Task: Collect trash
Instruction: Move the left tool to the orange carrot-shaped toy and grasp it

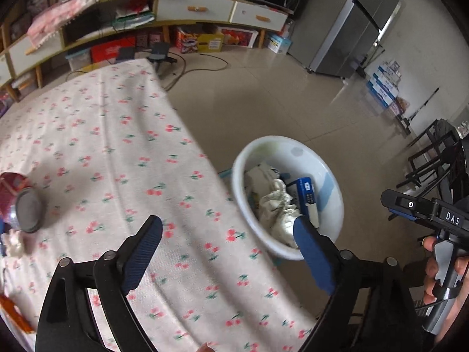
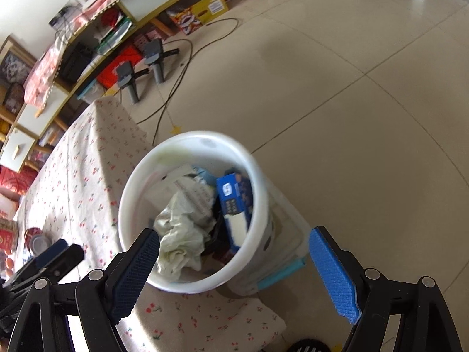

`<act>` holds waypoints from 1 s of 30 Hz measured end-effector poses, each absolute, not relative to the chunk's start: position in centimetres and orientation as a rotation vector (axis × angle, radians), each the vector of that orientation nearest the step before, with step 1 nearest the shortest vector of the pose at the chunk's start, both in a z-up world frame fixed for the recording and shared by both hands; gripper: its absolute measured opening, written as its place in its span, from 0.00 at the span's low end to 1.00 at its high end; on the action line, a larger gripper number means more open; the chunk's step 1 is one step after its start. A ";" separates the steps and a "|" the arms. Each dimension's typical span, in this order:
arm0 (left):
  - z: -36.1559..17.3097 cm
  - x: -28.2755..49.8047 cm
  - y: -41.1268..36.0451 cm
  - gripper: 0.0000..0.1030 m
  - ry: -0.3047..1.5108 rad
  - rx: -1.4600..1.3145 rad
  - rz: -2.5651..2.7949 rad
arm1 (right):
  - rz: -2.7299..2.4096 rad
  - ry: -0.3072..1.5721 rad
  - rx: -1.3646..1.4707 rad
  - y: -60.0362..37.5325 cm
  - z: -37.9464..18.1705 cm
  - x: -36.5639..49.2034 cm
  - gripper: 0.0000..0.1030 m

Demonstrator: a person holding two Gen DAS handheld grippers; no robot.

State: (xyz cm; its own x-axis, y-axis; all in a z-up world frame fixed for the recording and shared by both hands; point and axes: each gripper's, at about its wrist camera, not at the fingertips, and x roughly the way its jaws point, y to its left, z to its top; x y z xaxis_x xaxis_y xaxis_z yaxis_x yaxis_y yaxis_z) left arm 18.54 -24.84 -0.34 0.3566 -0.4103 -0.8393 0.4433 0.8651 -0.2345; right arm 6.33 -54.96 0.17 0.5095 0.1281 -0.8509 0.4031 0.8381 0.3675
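Observation:
A white waste bin [image 1: 331, 176] stands on the floor beside the table and also shows in the right wrist view [image 2: 137, 176]. It holds a blue carton [image 2: 233, 196], crumpled paper [image 2: 178, 234] and other scraps. My left gripper [image 1: 227, 226] is open and empty above the table's right edge. My right gripper [image 2: 234, 239] is open and empty over the bin's near rim. A dark red can [image 1: 17, 202] lies on its side at the table's left, with white crumpled paper [image 1: 13, 243] next to it.
The table has a white cloth with cherry print [image 1: 117, 146]. A long low cabinet [image 1: 190, 8] runs along the far wall with boxes under it. A grey fridge [image 1: 360, 23] stands at the back right. Cables and two grey stands [image 2: 146, 58] lie on the tiled floor.

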 end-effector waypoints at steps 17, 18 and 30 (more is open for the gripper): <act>1.7 16.9 -7.1 1.00 1.049 -0.042 -0.335 | 0.001 1.064 0.367 -41.0 2.2 10.0 0.87; 1.6 16.9 -6.1 1.00 1.052 -0.044 -0.312 | 0.016 1.068 0.353 -40.0 2.2 10.3 0.87; 0.0 16.3 5.3 1.00 1.083 -0.146 -0.098 | 0.125 1.125 0.194 -29.9 0.4 13.6 0.87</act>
